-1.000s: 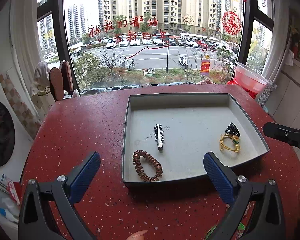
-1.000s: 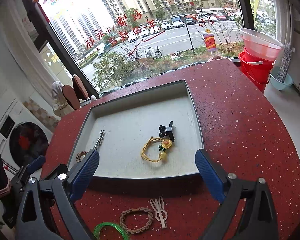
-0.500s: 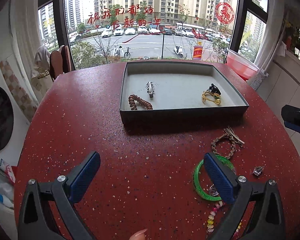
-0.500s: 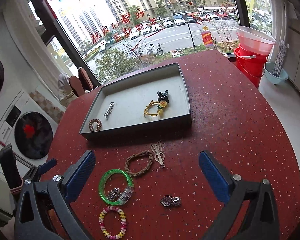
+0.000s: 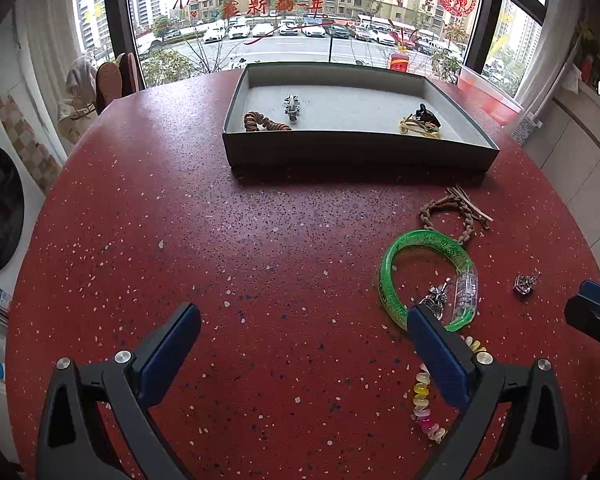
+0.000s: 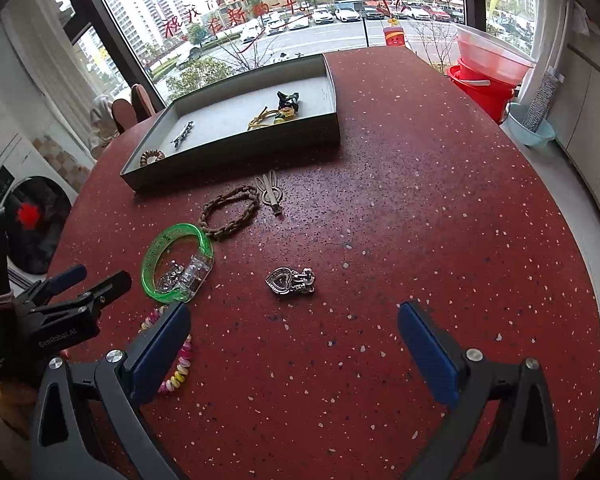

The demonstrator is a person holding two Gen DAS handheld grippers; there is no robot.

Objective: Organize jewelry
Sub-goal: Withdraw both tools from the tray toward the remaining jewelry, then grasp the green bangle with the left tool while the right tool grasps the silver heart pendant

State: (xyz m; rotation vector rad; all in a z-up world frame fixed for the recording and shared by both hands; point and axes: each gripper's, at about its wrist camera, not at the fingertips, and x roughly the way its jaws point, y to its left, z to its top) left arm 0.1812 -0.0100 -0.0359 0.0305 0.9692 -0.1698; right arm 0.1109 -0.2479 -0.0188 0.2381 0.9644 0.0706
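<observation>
**Both grippers wide over loose jewelry**

The left gripper [image 5: 304, 320] and right gripper [image 6: 294, 318] gape wide, empty, above the red worktop [image 6: 420, 200]. A green bangle [image 6: 172, 256] and heart charm [image 6: 290, 280] lie nearby; the grey tray [image 6: 236, 148] beyond holds 4 pieces.

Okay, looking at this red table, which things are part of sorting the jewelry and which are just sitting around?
Part of the job:
grey square tray
green translucent plastic bangle
brown braided cord bracelet
silver heart-shaped charm
pastel beaded bracelet
beige bunny-shaped hair clip

Just lying about:
red plastic bucket
pale blue basin
pink translucent tub
</observation>
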